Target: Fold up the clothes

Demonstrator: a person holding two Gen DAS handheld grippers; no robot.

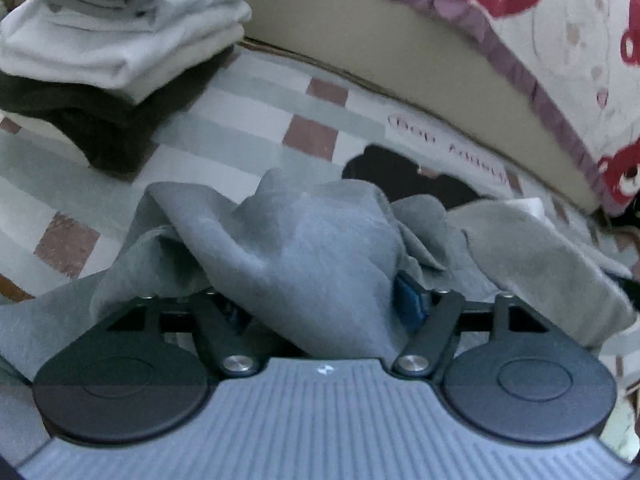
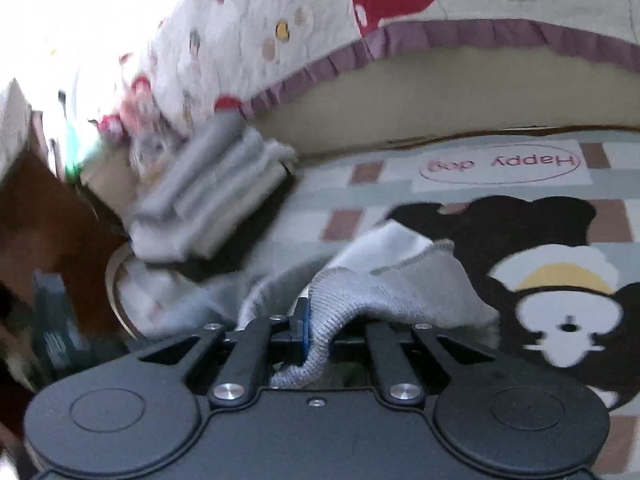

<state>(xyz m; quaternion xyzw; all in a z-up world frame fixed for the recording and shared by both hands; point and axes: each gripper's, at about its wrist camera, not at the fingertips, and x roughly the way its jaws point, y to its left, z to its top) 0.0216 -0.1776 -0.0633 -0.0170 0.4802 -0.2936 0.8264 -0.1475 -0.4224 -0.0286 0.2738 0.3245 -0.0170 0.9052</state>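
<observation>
Mid-fold on a grey garment [image 1: 304, 248], which lies crumpled on the checked mat [image 1: 256, 120] right under both tools. My right gripper [image 2: 316, 336] is clamped on a ribbed grey hem, cloth bunched between the pads and trailing back toward the body. My left gripper [image 1: 320, 300] stands with jaws apart; grey cloth drapes loosely over and between them, and I see no pad pressing on it, so I judge that side not gripped. Step in hand, as I read it: getting hold of the piece to spread it flat. Next calls for the left to find an edge or corner and close on it, then draw the two apart. Surface is a soft printed mat, cartoon bear and "Happy dog" label [image 2: 504, 164]. Finished stack of folded clothes [image 1: 120, 32] sits at far left; a bed with red-patterned, purple-frilled cover [image 1: 540, 40] runs behind.
</observation>
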